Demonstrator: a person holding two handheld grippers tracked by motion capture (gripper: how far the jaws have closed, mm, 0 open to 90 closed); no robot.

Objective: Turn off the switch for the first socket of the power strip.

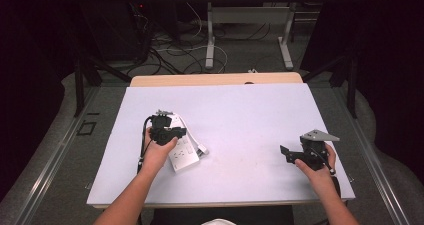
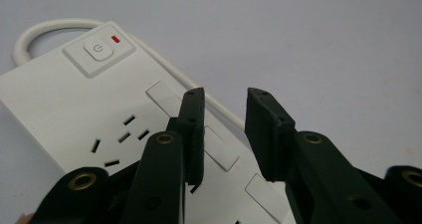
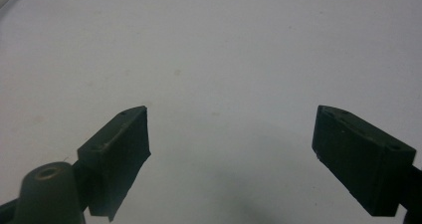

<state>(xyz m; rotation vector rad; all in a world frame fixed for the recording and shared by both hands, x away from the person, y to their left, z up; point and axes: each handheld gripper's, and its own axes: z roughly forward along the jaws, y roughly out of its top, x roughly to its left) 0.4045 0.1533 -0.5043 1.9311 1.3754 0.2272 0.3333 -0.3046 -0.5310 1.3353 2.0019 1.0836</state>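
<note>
A white power strip (image 1: 184, 154) lies flat on the left half of the white table (image 1: 250, 115), its white cable (image 1: 184, 122) looping off the far end. My left gripper (image 1: 169, 133) hovers just over it, held from below by a hand. In the left gripper view the strip (image 2: 74, 114) shows its power button (image 2: 99, 50) and a red lamp (image 2: 116, 39). The left gripper (image 2: 224, 92) stands open by a narrow gap above the strip's right edge, with nothing between the jaws. My right gripper (image 1: 292, 154) sits at the right, and it (image 3: 231, 114) is wide open over bare table.
A wooden strip (image 1: 215, 79) borders the table's far edge. Beyond it the floor holds tangled cables (image 1: 170, 50) and the legs of another table (image 1: 210, 40). Dark curtains close in both sides.
</note>
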